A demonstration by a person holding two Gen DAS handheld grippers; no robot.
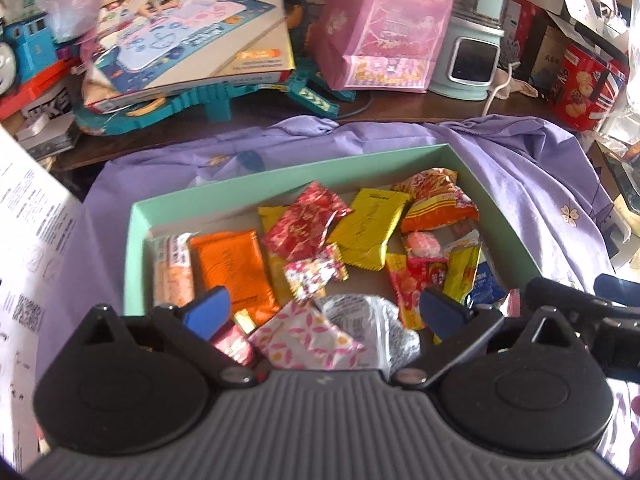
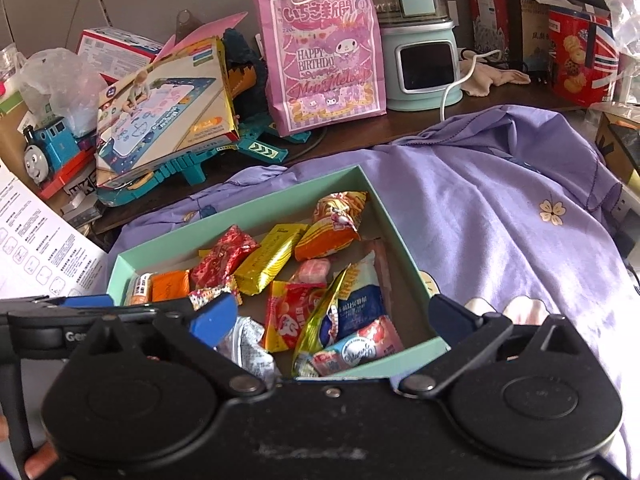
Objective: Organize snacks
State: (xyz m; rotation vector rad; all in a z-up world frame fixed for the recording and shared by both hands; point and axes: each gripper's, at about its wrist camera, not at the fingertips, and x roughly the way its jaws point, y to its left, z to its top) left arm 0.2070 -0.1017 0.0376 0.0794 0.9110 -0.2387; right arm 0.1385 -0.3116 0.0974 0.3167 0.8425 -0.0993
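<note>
Blue-padded and spread wide, the left gripper (image 1: 323,312) hangs over the near end of the mint-green box (image 1: 288,168), its jaws released and holding nothing. Between and just below its pads lie a pink-flowered white packet (image 1: 304,336) and a crumpled silver wrapper (image 1: 360,316). The right gripper (image 2: 332,316) is equally wide and empty, poised over the box's near right corner above a blue-and-white pouch (image 2: 356,308). The snacks (image 1: 320,236) all sit loose inside the box: an orange packet (image 1: 232,268), a yellow packet (image 1: 368,228), a red foil one (image 1: 304,224), and an orange bag of sticks (image 1: 436,200). The box rests on a lilac cloth (image 2: 480,208). Farther back on the table stands a pink gift bag (image 2: 324,60) reading "HAPPY BIRTHDAY", beside a pale green appliance (image 2: 424,64), a toy box (image 2: 164,112) and a blue toy train (image 2: 48,148).
</note>
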